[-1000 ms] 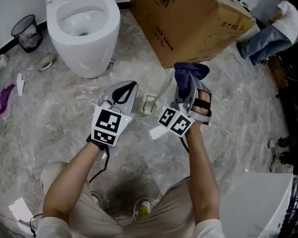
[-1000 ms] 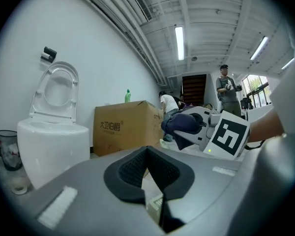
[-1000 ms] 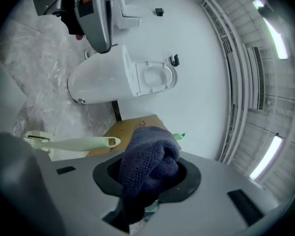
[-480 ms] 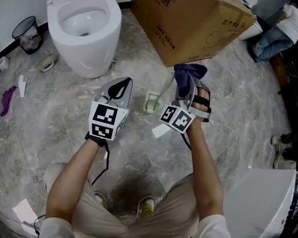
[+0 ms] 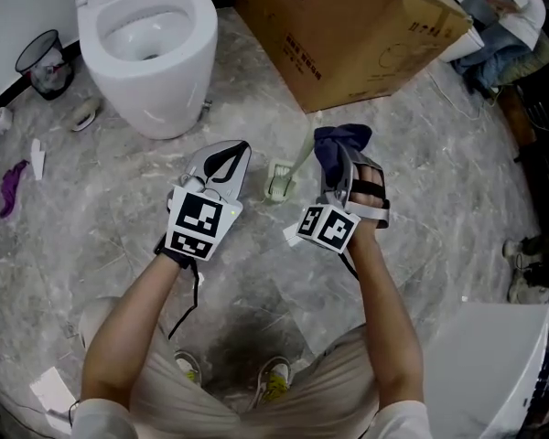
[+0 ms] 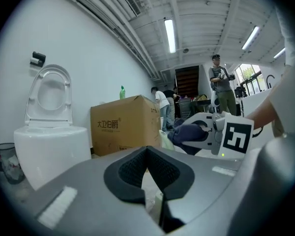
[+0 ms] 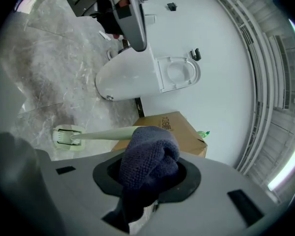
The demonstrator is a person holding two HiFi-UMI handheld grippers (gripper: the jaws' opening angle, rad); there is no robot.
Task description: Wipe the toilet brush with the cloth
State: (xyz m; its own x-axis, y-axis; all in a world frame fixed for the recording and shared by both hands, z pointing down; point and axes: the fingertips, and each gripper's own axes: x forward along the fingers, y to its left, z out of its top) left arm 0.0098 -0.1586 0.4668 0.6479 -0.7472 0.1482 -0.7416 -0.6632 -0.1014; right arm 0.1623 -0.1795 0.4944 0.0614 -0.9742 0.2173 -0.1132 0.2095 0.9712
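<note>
Blue cloth (image 7: 148, 154) pinched in the right gripper (image 7: 146, 181), by the toilet brush (image 7: 99, 134).
Wrap it round the handle; left gripper (image 6: 147, 156), jaws pressed together and empty, could steady it.

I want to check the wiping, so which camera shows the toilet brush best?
The right gripper view: the toilet brush shows from head to handle, which ends at the cloth held in the right gripper. The head view shows it smaller, from above. The left gripper view barely shows it.
</note>
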